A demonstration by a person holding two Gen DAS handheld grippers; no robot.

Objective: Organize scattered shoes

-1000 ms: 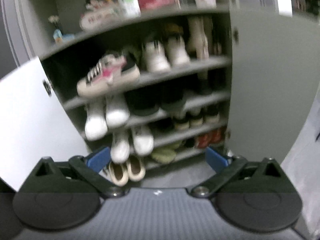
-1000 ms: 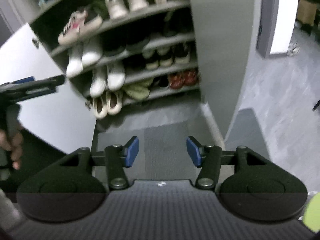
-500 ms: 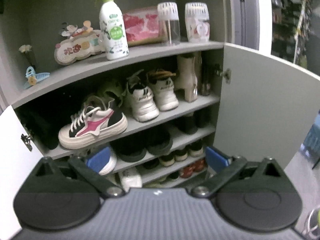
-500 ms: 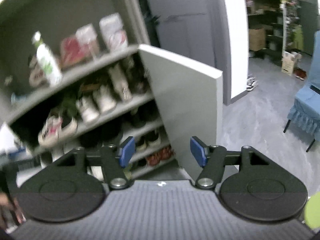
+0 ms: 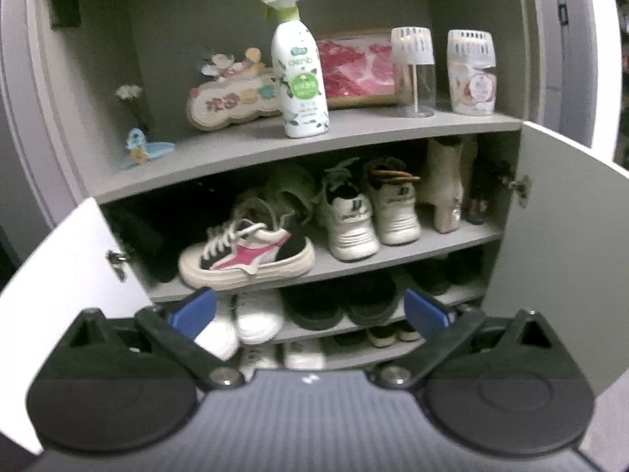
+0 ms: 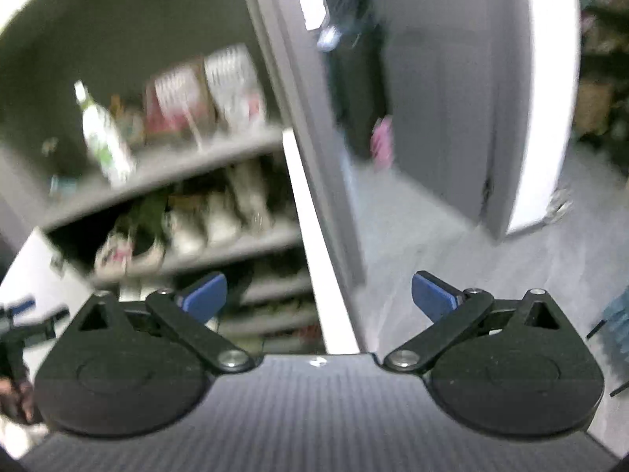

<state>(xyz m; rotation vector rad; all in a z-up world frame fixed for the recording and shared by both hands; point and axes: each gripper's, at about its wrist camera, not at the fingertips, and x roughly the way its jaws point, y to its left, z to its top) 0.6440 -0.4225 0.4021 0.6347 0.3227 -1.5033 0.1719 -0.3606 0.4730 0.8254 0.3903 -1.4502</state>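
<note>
In the left wrist view, the left gripper [image 5: 308, 310] stands wide open with nothing between its blue pads [image 5: 192, 312]. Straight ahead of it and a little above the fingertips is the open shoe cabinet [image 5: 298, 149]. The nearest shoe is a pink and black sneaker [image 5: 247, 255], which lies on the shelf just above and slightly left of the gripper's middle line. Its long axis runs across the gripper, toe to the left and heel to the right, so it sits sideways while the white sneaker pair [image 5: 369, 216] to the right of it points toe outward. I judge this sideways shoe to be the one that still needs to be turned. The gripper points downward at a moderate angle toward the lower shelves.

In the right wrist view, which is blurred, the right gripper [image 6: 318, 299] has its jaws opening and nothing is between them. The edge of the right cabinet door [image 6: 314, 244] runs almost straight ahead of it, between the fingers. The shelves with the same sneaker [image 6: 118, 251] lie far to the left of this gripper. The left hand seems nearer to the shoe and better aimed at it.
</note>
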